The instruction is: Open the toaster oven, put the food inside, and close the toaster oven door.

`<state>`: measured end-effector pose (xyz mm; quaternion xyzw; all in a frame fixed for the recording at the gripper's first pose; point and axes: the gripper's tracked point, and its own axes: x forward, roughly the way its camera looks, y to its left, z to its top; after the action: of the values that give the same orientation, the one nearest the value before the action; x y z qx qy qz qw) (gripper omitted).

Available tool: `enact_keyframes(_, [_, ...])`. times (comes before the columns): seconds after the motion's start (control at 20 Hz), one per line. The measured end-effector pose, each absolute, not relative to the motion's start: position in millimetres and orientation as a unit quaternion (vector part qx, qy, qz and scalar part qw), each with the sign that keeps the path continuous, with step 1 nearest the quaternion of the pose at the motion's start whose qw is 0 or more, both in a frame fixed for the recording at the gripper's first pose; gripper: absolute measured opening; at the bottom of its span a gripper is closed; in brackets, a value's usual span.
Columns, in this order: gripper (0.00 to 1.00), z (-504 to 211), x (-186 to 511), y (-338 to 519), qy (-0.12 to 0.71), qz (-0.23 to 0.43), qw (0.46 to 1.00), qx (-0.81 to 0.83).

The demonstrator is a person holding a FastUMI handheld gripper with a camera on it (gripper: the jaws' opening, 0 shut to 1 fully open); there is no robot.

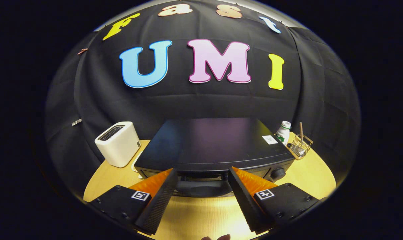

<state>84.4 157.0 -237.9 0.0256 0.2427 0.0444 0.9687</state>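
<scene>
A black toaster oven (215,143) stands on the wooden table (308,176) just ahead of my fingers, seen from above and in front. Its flat top fills the middle, and a round knob (277,173) shows at its front right. Between the fingertips I see the upper part of its front with the door handle (203,178); whether the door is open I cannot tell. My gripper (203,173) is open, fingers spread wide, nothing between them. Both fingertips (170,175) sit close to the oven's front top edge.
A white slot toaster (118,143) stands left of the oven. Behind the oven's right corner are a small white bottle (283,132) and a wire basket (301,146) with a stick in it. Fingertips of a person's hand (218,237) show under the gripper.
</scene>
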Motion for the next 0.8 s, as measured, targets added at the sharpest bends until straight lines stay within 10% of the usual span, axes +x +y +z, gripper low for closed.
enact_keyframes(0.8, [1.00, -268, 35, 154, 0.253, 0.026, 0.967, 0.011])
